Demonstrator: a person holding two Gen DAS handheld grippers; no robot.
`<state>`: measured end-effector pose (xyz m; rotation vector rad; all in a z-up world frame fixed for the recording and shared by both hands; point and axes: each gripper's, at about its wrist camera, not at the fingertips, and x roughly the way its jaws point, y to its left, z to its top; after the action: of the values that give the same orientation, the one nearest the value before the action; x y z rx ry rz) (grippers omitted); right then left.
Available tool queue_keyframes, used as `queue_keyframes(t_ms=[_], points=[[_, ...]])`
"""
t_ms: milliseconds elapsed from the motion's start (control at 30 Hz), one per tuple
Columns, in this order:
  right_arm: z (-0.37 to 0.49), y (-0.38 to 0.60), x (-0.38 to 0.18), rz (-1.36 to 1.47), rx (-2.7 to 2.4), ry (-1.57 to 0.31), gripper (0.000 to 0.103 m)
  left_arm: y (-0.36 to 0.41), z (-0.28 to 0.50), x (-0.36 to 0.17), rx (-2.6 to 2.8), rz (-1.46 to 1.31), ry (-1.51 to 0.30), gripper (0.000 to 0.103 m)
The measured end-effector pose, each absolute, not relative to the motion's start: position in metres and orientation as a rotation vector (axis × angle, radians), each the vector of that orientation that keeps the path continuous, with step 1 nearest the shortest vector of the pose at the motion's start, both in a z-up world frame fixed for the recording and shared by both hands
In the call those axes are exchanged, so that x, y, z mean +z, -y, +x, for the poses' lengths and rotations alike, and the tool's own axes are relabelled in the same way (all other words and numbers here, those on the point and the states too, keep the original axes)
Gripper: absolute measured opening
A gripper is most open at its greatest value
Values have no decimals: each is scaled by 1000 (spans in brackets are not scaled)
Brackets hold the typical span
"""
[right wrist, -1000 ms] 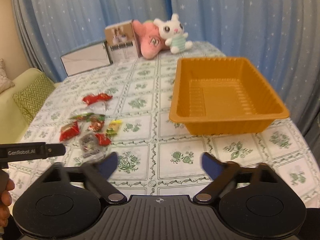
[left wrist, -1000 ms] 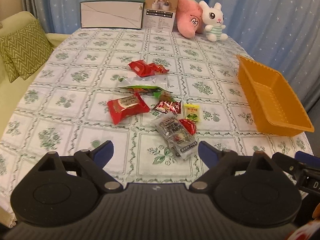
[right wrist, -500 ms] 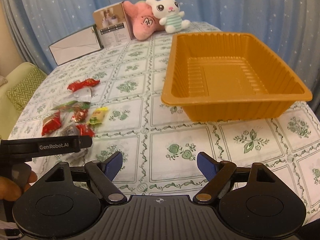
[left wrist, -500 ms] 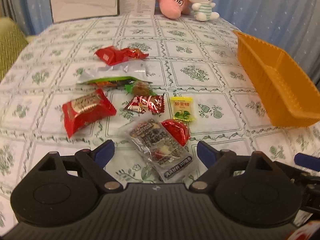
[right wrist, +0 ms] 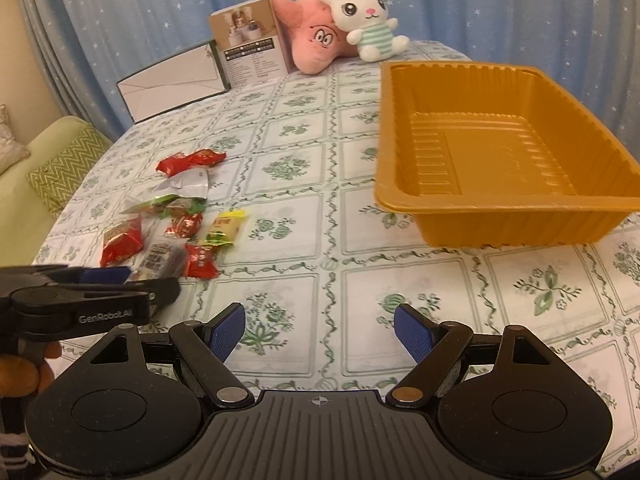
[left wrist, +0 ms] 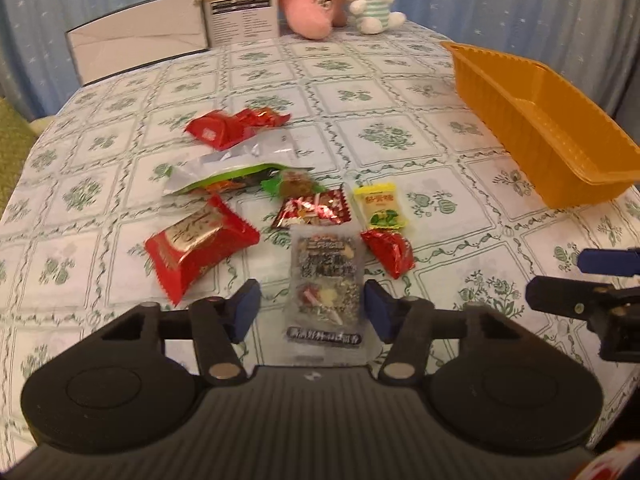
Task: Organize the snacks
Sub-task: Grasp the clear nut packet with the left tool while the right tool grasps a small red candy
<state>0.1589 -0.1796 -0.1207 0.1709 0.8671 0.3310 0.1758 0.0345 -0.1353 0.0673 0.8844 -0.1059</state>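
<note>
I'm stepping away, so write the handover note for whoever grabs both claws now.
Left claw: jaws closing around the clear nut packet, pads not yet pressing on it.
Right claw: open, empty, above bare tablecloth in front of the tray.
Snacks: all in one cluster on the cloth, including the big red pack, yellow candy and small red candy.
Done: nothing; the tray is empty.
Left: finish this grasp, carry the packet to the tray, then move the rest.
</note>
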Motion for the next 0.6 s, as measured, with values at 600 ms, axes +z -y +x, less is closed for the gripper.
queue_keyframes(t_ms=[600], points=[[194, 107, -124, 112, 516, -815, 55, -73, 155, -133, -52, 14, -895, 34]])
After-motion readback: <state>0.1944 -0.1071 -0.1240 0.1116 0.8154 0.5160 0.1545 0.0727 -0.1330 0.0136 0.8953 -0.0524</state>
